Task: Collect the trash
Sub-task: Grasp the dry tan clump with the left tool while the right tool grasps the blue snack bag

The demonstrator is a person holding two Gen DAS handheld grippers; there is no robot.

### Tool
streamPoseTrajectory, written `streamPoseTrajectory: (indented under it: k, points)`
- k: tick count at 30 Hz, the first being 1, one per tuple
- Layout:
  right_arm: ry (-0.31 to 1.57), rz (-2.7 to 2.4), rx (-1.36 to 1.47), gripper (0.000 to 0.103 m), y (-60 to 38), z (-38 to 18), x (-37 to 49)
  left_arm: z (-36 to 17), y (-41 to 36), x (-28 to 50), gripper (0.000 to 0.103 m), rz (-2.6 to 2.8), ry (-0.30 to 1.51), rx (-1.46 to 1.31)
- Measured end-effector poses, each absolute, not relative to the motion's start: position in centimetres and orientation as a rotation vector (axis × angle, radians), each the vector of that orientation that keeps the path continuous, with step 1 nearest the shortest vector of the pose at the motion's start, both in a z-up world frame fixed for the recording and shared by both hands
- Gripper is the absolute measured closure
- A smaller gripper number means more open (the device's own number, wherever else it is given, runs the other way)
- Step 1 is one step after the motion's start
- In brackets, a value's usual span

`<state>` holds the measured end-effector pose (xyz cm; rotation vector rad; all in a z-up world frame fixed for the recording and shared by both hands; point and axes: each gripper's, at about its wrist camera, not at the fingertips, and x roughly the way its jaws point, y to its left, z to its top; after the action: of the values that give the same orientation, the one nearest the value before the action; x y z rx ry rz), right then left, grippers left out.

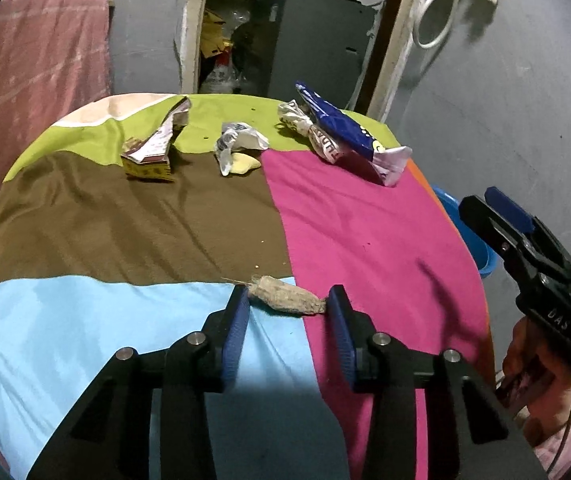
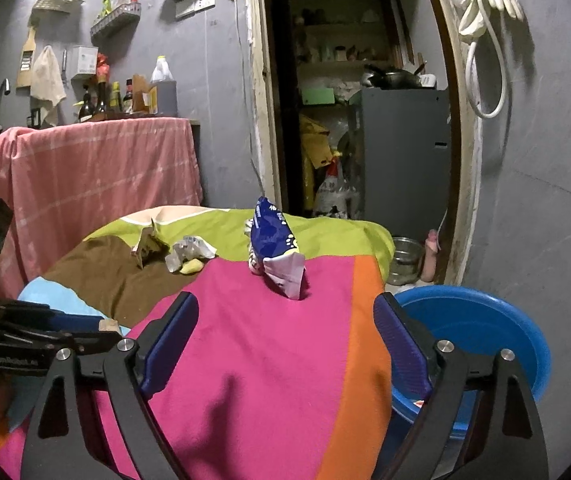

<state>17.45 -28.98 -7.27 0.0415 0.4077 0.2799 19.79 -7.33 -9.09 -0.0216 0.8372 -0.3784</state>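
Observation:
A grey-brown crumpled wad (image 1: pixel 287 299) lies on the patchwork cloth where the light blue and pink patches meet. My left gripper (image 1: pixel 288 296) is shut on the wad, a blue pad touching each of its ends. Farther back lie a blue and white snack bag (image 1: pixel 345 136) (image 2: pixel 275 248), a crumpled white wrapper with a yellow piece (image 1: pixel 237 148) (image 2: pixel 189 256), and a torn carton (image 1: pixel 153 148) (image 2: pixel 147 246). My right gripper (image 2: pixel 285 302) stands open over the pink patch with nothing between its fingers, short of the snack bag. It also shows at the right edge of the left wrist view as the right gripper (image 1: pixel 485 204).
A blue plastic basin (image 2: pixel 485 320) (image 1: pixel 451 208) sits on the floor off the table's right edge, a metal bowl (image 2: pixel 405 260) beyond it. A pink-draped counter (image 2: pixel 85 172) stands at the back left. An open doorway to a cluttered store room (image 2: pixel 365 120) is behind the table.

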Motion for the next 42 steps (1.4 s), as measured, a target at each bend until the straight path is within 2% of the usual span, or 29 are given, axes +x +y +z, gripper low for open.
streamPoseTrajectory:
  k: [6, 26, 31, 36, 42]
  points:
    - [0.425, 0.289, 0.048, 0.014, -29.2, -7.8, 18.1, -9.4, -8.1, 21.1, 0.074, -0.39, 0.859, 0.003]
    - [0.477, 0.319, 0.059, 0.014, -29.7, -8.1, 22.3, -8.8, -7.3, 24.3, 0.073, -0.365, 0.873, -0.091]
    - [0.539, 0.352, 0.087, 0.018, -29.8, -8.0, 25.6, -8.4, -6.8, 24.5, 0.072, -0.379, 0.877, -0.127]
    - [0.626, 0.396, 0.062, 0.035, -29.3, -8.1, 27.9, -8.2, -6.5, 24.6, 0.069, -0.392, 0.878, -0.18]
    - [0.657, 0.421, -0.012, 0.035, -28.4, -8.1, 28.7, -8.0, -6.3, 25.0, 0.068, -0.375, 0.881, -0.234]
